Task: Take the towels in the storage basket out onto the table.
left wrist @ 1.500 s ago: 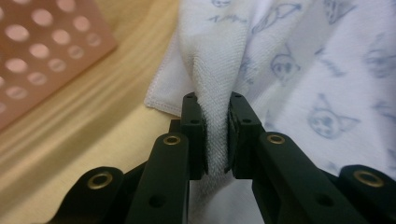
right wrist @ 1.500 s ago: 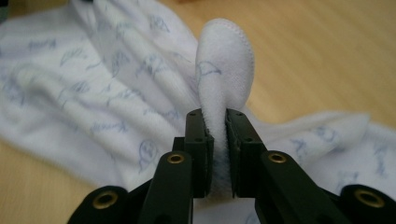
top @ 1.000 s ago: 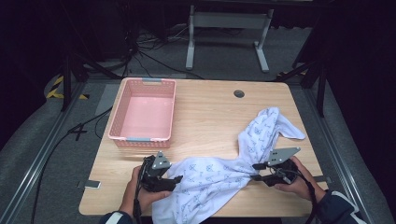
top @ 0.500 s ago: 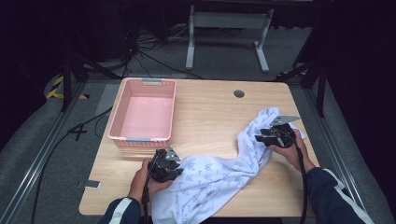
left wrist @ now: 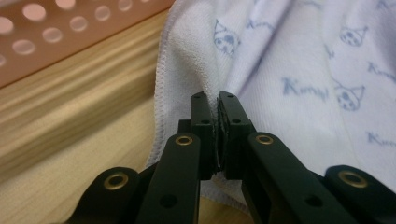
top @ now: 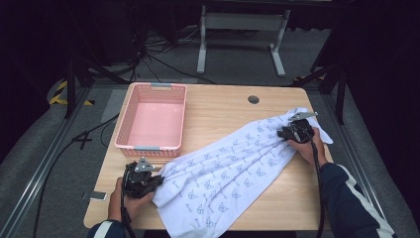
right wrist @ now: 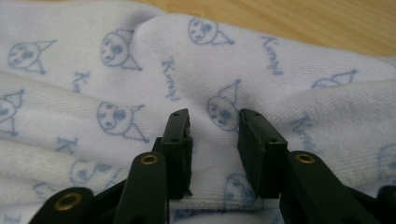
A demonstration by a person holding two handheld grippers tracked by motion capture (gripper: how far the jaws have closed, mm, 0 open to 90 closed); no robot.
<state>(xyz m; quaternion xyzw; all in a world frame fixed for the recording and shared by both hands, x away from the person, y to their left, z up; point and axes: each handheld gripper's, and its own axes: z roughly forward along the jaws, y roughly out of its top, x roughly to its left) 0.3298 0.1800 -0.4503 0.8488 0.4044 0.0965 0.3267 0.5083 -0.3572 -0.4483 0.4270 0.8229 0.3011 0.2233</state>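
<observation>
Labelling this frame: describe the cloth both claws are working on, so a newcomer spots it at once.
On the light wooden table, right of the pink perforated basket, a towel lies stretched diagonally from the near-left edge to the far-right corner. It is the only fabric there: white terry printed with small blue cartoon faces and script, its near-left hem pinched in the left claw.

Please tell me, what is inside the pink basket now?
The pink basket holds nothing: its bare floor is visible. The white towel lies beside it on the table, so what the towel covers stays hidden.
</observation>
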